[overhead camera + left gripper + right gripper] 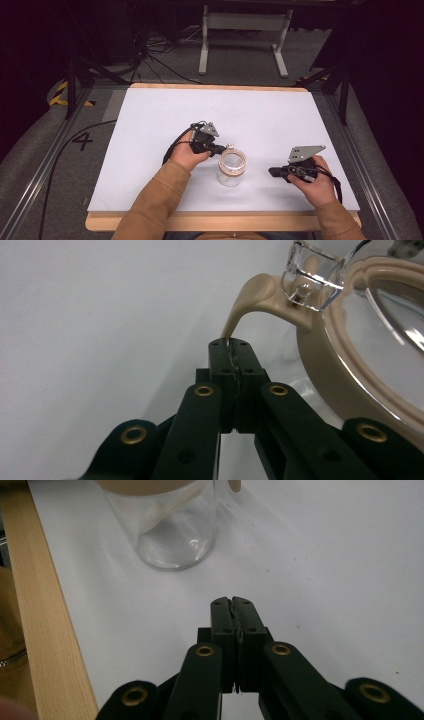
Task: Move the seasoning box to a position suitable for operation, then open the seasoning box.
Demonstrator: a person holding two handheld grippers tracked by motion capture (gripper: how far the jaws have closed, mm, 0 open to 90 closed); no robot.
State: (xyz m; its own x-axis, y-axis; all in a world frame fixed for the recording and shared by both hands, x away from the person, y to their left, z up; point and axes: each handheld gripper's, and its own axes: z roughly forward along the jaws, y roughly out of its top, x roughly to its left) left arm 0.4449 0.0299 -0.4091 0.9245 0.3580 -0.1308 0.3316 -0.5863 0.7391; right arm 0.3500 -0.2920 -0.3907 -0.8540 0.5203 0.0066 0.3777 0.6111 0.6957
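The left tongs (231,342) are pinched together on the thin end of a beige tab (250,300); the tab curves up to the beige lid (345,385) of a clear jar (231,170), beside a clear hinge piece (312,280) at the lid's rim; from above, the left tongs (223,148) meet the jar's upper left edge. The right tongs (232,602) are shut on nothing, their tips over bare white worktop (325,555); they point at the jar (172,535), which stands upright a little way off; from above, the right tongs (272,172) lie to the jar's right, apart from it. The jar stands near the worktop's (150,125) front middle, between both hands.
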